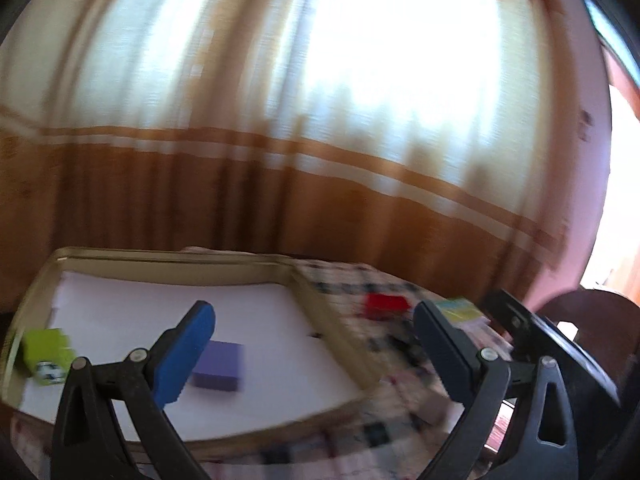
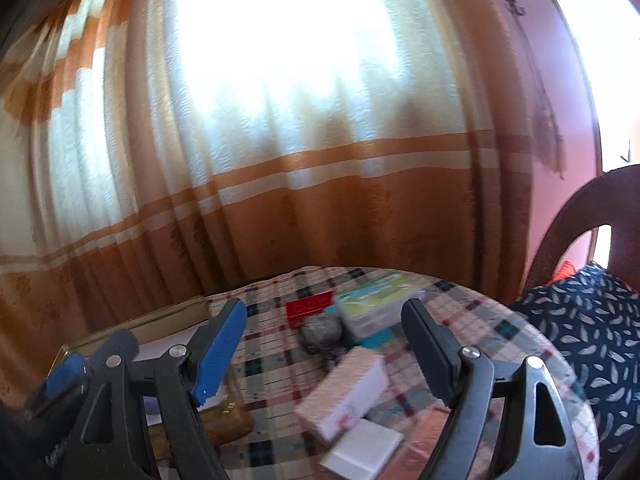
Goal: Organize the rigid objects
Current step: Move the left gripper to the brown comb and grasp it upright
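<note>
Both tools empty: left tool [image 1: 314,354] and right tool [image 2: 324,350] spread. Next pick: pale box [image 2: 344,394], six o'clock from red box [image 2: 310,307]; straddle its narrow sides, carry to tray [image 1: 308,284].

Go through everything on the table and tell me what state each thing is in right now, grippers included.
Left gripper: open, empty.
Right gripper: open, empty.
Tray: open, lined white.
Purple block: lying flat in tray.
Green block: in tray, at its left edge.
Red block: on tablecloth, outside tray.
White boxes: piled loosely on tablecloth.
</note>
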Tool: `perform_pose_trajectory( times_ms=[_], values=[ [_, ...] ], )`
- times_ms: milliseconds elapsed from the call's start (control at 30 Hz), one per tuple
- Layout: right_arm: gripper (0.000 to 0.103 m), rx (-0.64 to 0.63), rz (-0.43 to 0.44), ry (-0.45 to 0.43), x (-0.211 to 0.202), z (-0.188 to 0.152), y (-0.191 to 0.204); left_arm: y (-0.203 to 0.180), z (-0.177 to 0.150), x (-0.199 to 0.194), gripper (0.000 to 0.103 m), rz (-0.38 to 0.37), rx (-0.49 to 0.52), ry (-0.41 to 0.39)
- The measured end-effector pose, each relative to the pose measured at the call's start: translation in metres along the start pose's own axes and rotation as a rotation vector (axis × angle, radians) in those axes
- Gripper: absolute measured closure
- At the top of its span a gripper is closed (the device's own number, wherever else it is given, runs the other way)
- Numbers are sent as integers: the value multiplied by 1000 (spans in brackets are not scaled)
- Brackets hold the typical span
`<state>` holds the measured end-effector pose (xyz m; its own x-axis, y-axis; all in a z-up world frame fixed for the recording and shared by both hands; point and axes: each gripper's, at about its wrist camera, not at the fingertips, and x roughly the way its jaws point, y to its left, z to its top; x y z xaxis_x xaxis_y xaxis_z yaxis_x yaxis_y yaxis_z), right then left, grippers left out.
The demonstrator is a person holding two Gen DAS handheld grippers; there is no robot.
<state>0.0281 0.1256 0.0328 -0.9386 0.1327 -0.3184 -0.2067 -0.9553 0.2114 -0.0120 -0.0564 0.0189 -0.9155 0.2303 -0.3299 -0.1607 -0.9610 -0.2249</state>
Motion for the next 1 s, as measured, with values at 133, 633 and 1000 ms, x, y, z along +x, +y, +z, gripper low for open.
perform_pose_trajectory(
  times_ms=[133, 633, 1000],
  values=[
    [21, -2, -29, 19, -5, 4, -20, -28, -7, 1, 0, -75, 130, 22],
    [21, -116, -64, 195, -26, 3, -84, -82, -42, 24, 0, -420, 300, 351],
    [21, -112, -103, 243, -37, -6, -121, -115, -63, 13, 0, -774, 344, 522]
  ],
)
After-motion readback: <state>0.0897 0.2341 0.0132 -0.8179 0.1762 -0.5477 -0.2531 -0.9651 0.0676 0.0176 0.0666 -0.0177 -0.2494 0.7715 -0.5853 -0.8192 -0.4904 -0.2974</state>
